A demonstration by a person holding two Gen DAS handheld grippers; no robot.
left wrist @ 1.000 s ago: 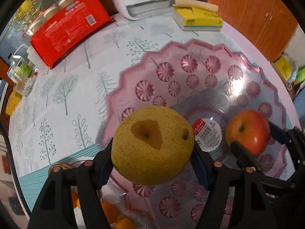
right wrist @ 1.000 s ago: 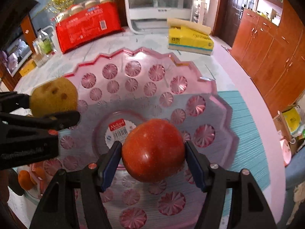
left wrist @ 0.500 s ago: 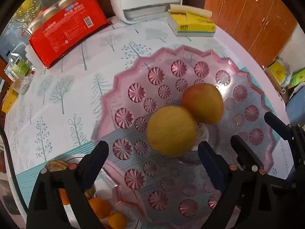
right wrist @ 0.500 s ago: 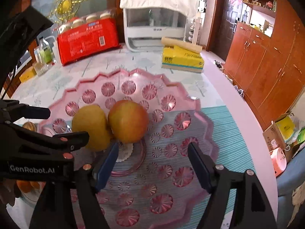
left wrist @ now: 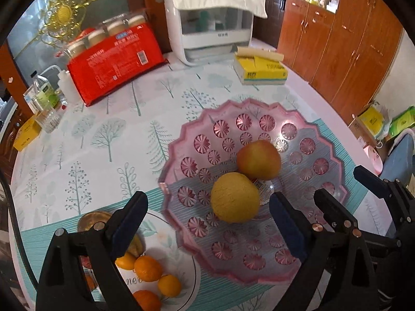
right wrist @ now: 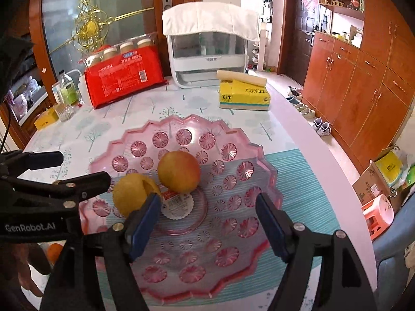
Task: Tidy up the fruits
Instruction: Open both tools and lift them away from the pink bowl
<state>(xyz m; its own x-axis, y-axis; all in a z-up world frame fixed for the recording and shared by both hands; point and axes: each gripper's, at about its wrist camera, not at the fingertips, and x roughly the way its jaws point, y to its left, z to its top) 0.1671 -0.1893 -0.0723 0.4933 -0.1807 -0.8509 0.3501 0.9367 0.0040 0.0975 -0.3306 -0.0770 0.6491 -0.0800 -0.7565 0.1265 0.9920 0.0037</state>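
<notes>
A yellow pear and a red-yellow apple lie side by side, touching, in the middle of a pink scalloped dish. My left gripper hangs open above the dish's near side with nothing between its fingers. The right gripper is open too, held over the dish short of the apple and pear. Each gripper shows in the other's view: the right, the left.
A white plate with several small oranges sits at the near left of the dish. Behind stand a red pack, a white appliance, a yellow tissue box and bottles. The table edge curves along the right.
Both grippers opened and let go: the pear and the apple dropped into the dish and settled together. Both grippers then rose and drew back from the fruit.
</notes>
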